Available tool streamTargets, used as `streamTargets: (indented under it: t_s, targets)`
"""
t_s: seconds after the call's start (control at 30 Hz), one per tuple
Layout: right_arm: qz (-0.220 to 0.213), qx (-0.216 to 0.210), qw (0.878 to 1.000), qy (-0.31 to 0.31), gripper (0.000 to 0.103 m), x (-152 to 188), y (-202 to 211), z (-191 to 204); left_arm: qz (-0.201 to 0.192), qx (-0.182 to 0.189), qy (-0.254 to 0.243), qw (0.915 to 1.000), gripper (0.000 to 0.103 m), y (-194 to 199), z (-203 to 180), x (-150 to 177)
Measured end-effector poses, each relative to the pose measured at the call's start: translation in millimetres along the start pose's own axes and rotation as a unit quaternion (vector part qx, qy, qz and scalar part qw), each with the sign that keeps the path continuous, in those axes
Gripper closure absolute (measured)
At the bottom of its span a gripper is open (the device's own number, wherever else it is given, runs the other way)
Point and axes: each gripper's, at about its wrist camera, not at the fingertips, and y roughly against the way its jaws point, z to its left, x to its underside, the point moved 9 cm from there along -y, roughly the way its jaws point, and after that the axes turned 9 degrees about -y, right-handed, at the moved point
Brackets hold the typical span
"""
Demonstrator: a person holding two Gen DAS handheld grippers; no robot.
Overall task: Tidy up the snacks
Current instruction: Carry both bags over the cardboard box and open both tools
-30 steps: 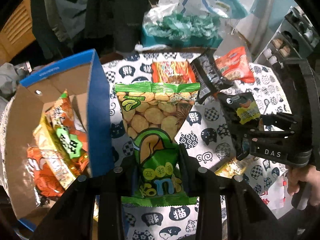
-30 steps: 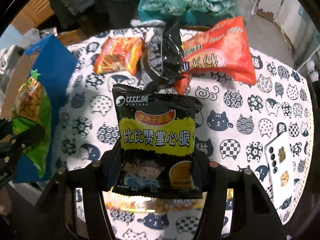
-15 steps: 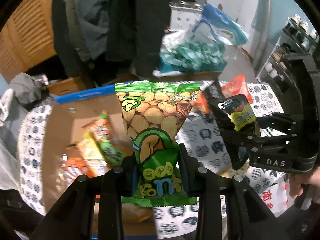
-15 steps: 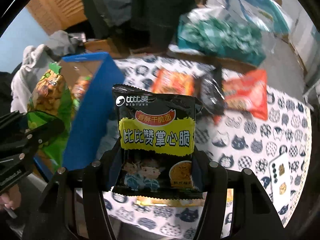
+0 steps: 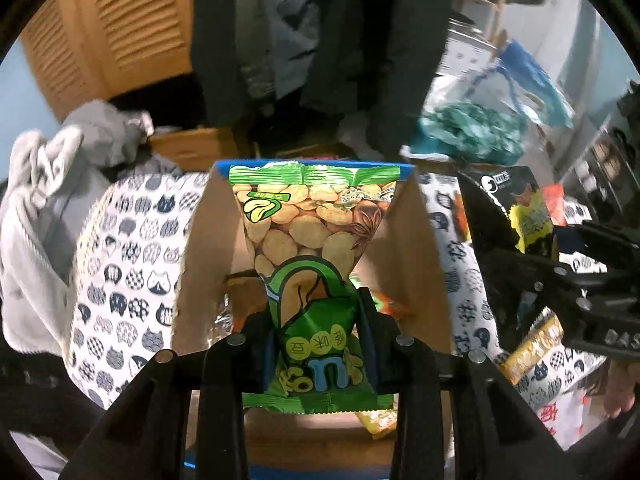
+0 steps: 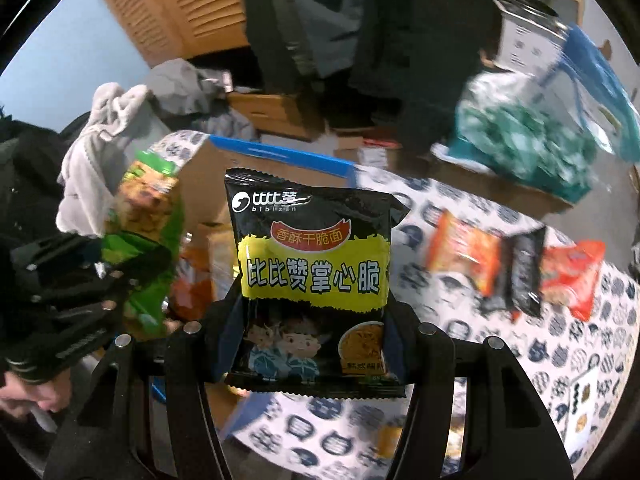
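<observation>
The left tool point(image 5: 318, 344) is clamped on the green bean packet point(image 5: 314, 248), upright, with the open cardboard box point(image 5: 404, 248) straight ahead and below it. The right tool point(image 6: 316, 344), gripping the black noodle packet point(image 6: 316, 264), sits further right, so the left looks nearer the drop.

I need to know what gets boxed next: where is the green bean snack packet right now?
In the left wrist view, the green bean snack packet is clamped in the left gripper, held over the open blue-rimmed cardboard box, centre frame.
</observation>
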Motion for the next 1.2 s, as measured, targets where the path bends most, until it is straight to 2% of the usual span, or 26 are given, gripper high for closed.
streamTargets:
  t_s: [0.2,0.3,0.47,0.6,0.83,1.1,1.2]
  targets:
    - [0.015,-0.008,1.0,0.022,0.044,-6,-28,40,0.023,0.012,0.045,0.9986,0.068,-22,27,17]
    - [0.026,-0.009,0.999,0.027,0.044,-7,-44,51,0.033,0.004,0.045,0.9984,0.068,-32,33,21]
    - [0.043,-0.005,0.999,0.025,0.044,-6,-66,56,0.058,0.015,0.071,0.9957,0.068,-50,42,30]
    - [0.053,-0.003,0.998,0.026,0.044,-6,-82,56,0.07,0.006,0.075,0.9947,0.068,-56,48,36]
    - [0.068,0.004,0.997,0.028,0.044,-3,-101,56,0.075,0.008,0.084,0.9936,0.068,-62,50,40]
    - [0.081,0.01,0.996,0.026,0.043,4,-113,51,0.081,0.001,0.092,0.9925,0.05,-62,52,42]
    - [0.071,0.01,0.997,0.023,0.036,0,-108,46,0.073,-0.005,0.096,0.9927,0.042,-57,54,39]
